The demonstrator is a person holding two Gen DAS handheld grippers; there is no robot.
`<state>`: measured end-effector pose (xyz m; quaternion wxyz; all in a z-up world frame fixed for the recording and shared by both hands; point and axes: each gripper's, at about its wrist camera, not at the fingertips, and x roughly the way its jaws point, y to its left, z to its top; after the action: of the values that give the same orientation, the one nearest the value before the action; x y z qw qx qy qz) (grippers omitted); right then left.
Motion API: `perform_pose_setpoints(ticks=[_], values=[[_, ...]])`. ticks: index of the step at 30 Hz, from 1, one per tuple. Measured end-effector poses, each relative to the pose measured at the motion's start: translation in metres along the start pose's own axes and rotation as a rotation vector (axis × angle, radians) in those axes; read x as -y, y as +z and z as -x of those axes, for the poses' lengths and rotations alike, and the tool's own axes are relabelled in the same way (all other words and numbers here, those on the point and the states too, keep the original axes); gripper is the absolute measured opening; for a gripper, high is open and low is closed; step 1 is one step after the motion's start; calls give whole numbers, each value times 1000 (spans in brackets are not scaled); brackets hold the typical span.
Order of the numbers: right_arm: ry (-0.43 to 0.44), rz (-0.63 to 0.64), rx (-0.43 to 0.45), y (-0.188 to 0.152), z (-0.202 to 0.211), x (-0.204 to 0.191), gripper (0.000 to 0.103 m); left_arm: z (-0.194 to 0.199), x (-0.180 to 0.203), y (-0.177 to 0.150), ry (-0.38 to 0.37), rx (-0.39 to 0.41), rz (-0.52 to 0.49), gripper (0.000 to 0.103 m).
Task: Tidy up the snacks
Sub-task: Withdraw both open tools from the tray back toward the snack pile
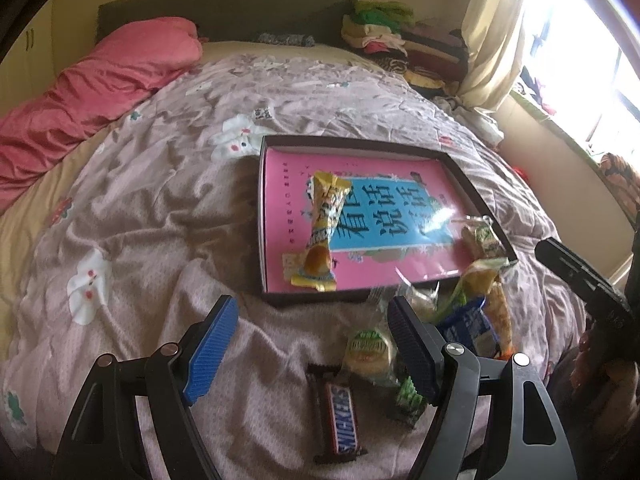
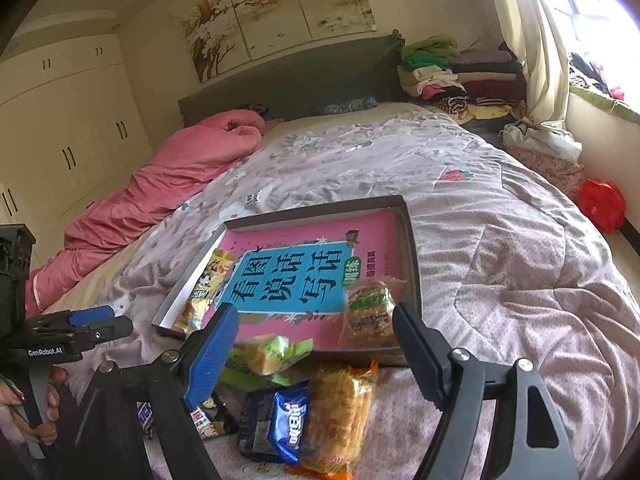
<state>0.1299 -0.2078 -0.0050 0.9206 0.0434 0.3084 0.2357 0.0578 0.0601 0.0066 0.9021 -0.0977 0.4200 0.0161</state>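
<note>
A dark shallow box (image 1: 476, 184) (image 2: 408, 240) lined with a pink and blue book lies on the bed. In it lie a yellow bun packet (image 1: 322, 232) (image 2: 206, 284) and a green rice-cracker packet (image 1: 482, 242) (image 2: 370, 312). In front of the box lie loose snacks: a Snickers bar (image 1: 340, 420), a green round pastry (image 1: 370, 350), a blue Oreo packet (image 2: 290, 422) (image 1: 466, 326), an orange cracker packet (image 2: 342, 412) and a green cake packet (image 2: 266, 356). My left gripper (image 1: 316, 344) is open above the Snickers bar. My right gripper (image 2: 316, 354) is open and empty over the pile.
The bed has a grey-pink patterned quilt (image 1: 160, 200) and a rolled pink duvet (image 1: 88, 92) at the left. Folded clothes (image 2: 460, 76) are stacked by the headboard. A curtain and window (image 2: 560, 40) are on the right. A red object (image 2: 602, 204) lies beside the bed.
</note>
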Motion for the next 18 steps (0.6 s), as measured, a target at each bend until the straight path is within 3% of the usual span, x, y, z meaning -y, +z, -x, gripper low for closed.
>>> perform_pose_setpoints(ticks=[10, 18], values=[[23, 34, -26, -11, 6, -16, 80, 5, 1, -10, 4, -18, -15, 78], [38, 48, -50, -19, 7, -25, 81, 1, 7, -25, -16, -76, -34, 78]])
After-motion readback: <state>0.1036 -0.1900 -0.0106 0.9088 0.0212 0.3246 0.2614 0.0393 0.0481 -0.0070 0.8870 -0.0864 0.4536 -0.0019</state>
